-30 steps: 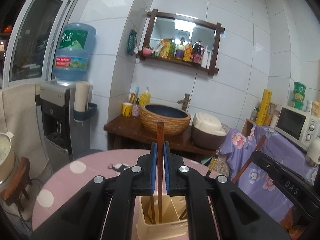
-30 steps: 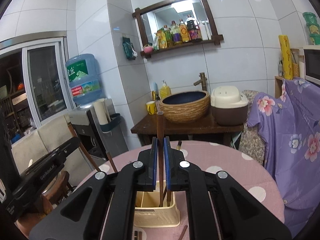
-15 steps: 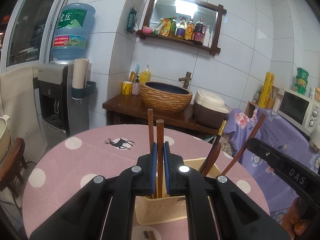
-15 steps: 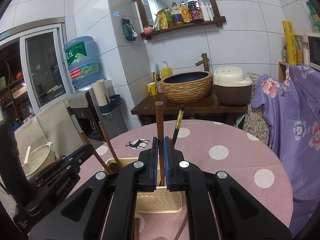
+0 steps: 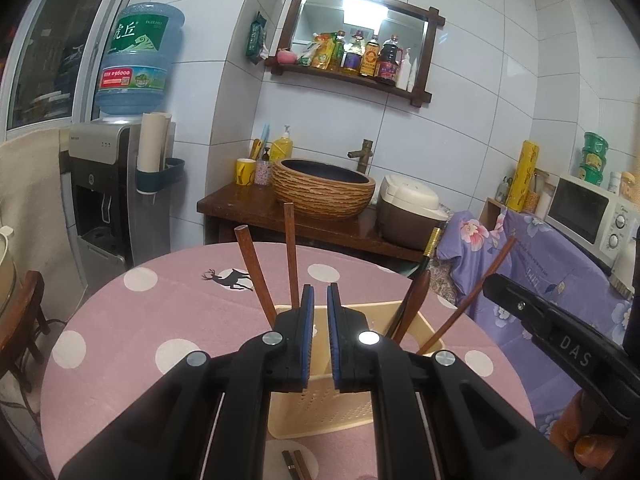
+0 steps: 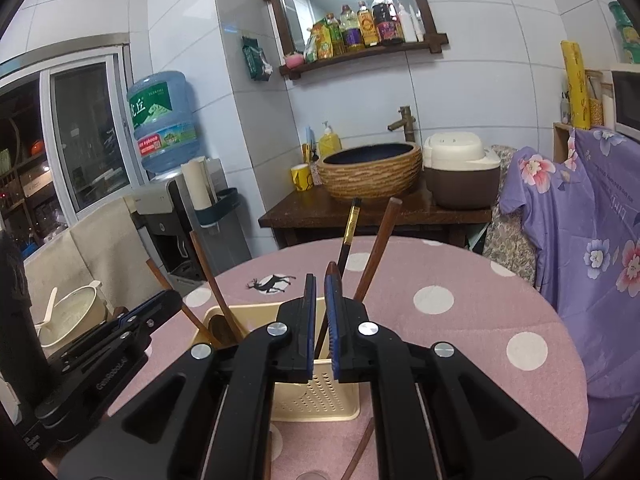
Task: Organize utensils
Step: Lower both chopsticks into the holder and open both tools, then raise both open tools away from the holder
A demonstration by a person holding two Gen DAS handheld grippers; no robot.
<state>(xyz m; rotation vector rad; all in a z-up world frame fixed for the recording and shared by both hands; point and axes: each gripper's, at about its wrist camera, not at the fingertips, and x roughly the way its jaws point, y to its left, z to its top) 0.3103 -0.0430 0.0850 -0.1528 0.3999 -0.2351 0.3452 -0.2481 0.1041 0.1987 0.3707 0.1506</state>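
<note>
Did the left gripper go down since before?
Yes. The left gripper sank toward the yellow holder; the wall shelf sits higher in its view now. Its jaws just opened, empty.

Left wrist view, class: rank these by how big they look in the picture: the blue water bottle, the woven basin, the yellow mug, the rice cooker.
1. Blue water bottle
2. Woven basin
3. Rice cooker
4. Yellow mug

Bottle and basin look close in size, so their order is unsure.

Both wrist views look closely, slightly downward, sharing the utensil holder (image 5: pixel 320 396) and sink wall.
</note>
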